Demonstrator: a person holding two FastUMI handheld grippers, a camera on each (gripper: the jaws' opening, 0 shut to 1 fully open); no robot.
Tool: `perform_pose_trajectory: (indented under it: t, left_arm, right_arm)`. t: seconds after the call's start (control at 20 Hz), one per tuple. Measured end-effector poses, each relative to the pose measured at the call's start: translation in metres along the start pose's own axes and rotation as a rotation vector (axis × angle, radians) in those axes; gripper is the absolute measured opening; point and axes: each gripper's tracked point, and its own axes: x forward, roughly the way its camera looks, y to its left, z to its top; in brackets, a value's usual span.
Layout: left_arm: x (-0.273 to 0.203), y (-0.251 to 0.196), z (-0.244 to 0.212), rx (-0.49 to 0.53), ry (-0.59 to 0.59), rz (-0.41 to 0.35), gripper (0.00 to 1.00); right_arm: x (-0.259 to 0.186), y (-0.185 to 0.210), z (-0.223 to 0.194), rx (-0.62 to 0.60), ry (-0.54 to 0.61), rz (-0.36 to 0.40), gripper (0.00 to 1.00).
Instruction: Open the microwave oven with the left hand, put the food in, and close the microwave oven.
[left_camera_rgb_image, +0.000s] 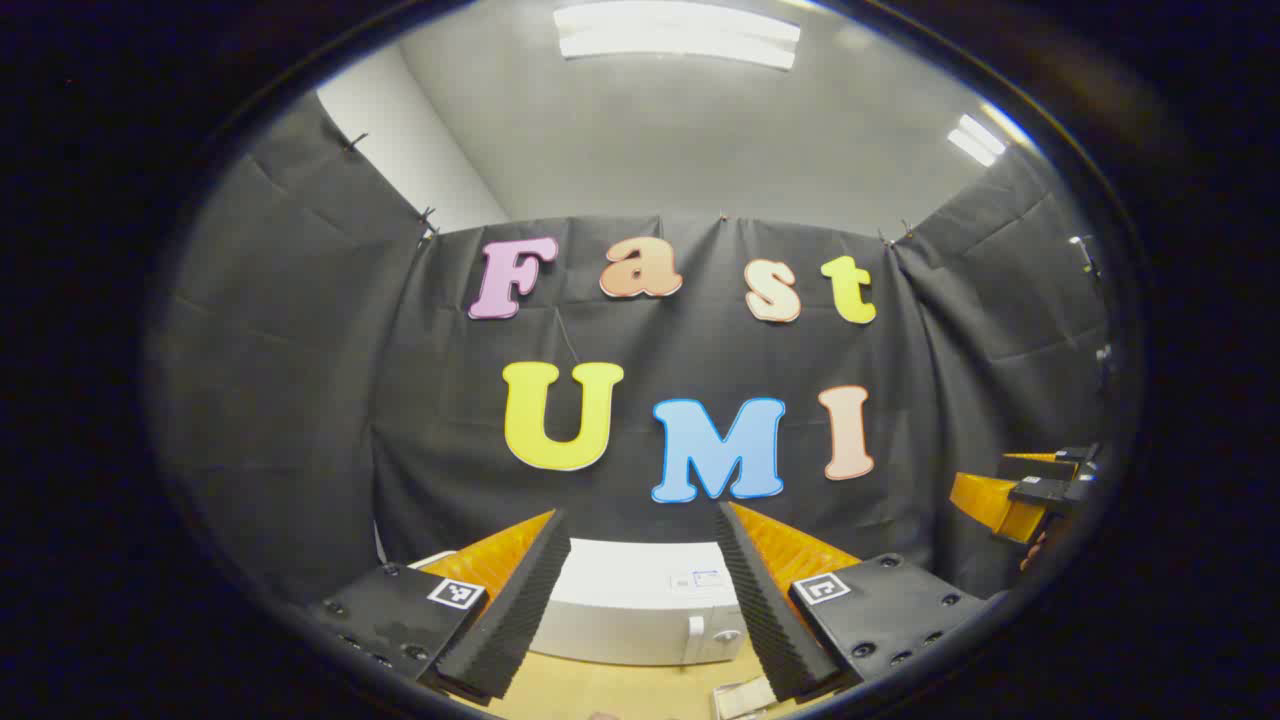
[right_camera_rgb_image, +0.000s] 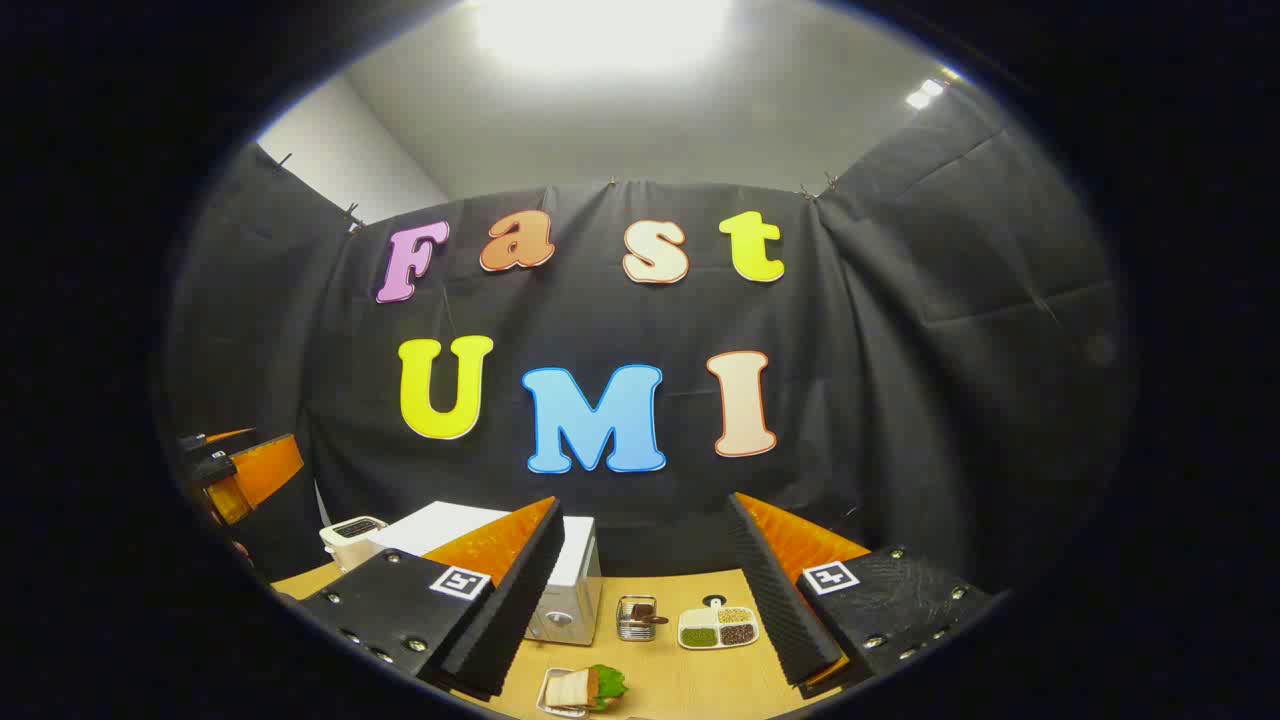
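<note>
Black cloth hangs on all sides of the booth, with a pale wooden table (right_camera_rgb_image: 690, 675) below and ceiling lights overhead.

Your left gripper (left_camera_rgb_image: 640, 590) has its jaws spread wide and holds nothing; you carry it high and level, aimed over the table. Straight ahead and below, framed between its fingers, sits the white microwave oven (left_camera_rgb_image: 640, 610), door shut, its long side running across your view and its handle (left_camera_rgb_image: 696, 637) toward the right end of the front. I judge the move ahead is a drop and a reach forward to that handle, and your left hand is the nearer one for it.

Your right gripper (right_camera_rgb_image: 645, 590) is likewise wide open and empty. Below it, on a small tray near the table's front edge, lies the food, a sandwich (right_camera_rgb_image: 582, 688) with green leaf. Farther back stand a small wire basket (right_camera_rgb_image: 636, 618) and a divided dish (right_camera_rgb_image: 717, 628) of grains; a white toaster (right_camera_rgb_image: 350, 535) sits left of the oven.

A small sticker on the oven's top is too blurred to read. Square marker tags sit on the gripper fingers.
</note>
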Motion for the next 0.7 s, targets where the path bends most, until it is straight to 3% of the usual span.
perform_pose_trajectory:
  t: [0.3,0.7]
  left_arm:
    - [0.009,-0.004,-0.014,0.032,0.001,0.015,0.95]
    - [0.025,-0.003,-0.029,0.008,0.004,-0.114,0.95]
  right_arm:
    - [0.02,-0.003,-0.016,0.061,0.034,0.037,0.98]
    - [0.019,0.003,-0.019,0.031,0.034,-0.052,0.98]
